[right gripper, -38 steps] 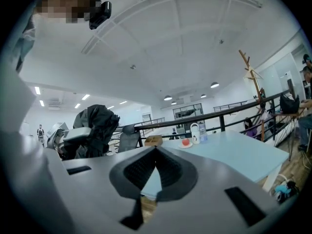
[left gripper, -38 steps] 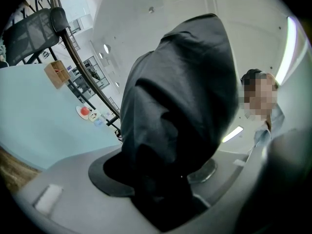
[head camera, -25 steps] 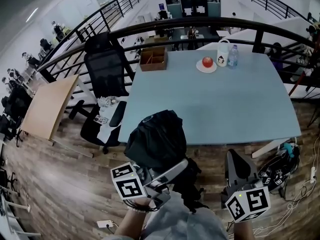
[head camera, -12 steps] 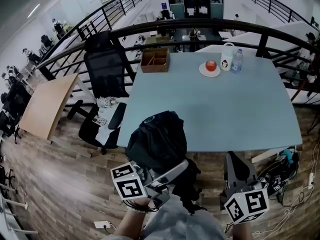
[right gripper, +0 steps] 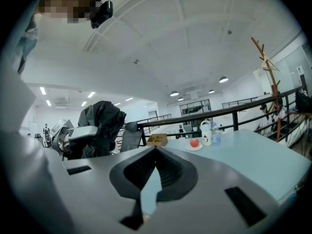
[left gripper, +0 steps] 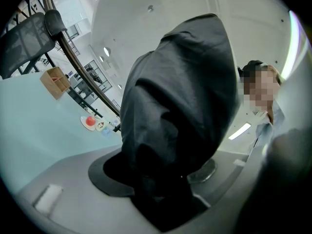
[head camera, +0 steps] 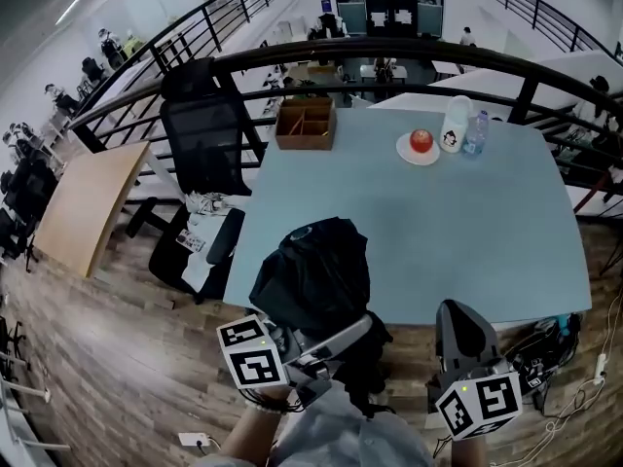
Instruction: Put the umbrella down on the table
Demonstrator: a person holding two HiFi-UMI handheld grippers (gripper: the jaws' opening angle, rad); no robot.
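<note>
Umbrella [head camera: 311,275], folded: black crumpled fabric, bulky rounded bundle, pinched between the left gripper [head camera: 339,339] jaws over the near edge of the smooth pale-blue table [head camera: 438,222]. Right gripper [head camera: 465,331]: grey jaws pressed together, empty.

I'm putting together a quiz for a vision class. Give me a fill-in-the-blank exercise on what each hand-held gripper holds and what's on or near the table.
1. The left hand-held gripper is clamped on a black ____.
2. The right hand-held gripper holds ____.
3. On the table, the red apple sits on a white ____.
4. In the head view, left of the table stands a black office ____.

Missing words: umbrella; nothing; plate; chair.
</note>
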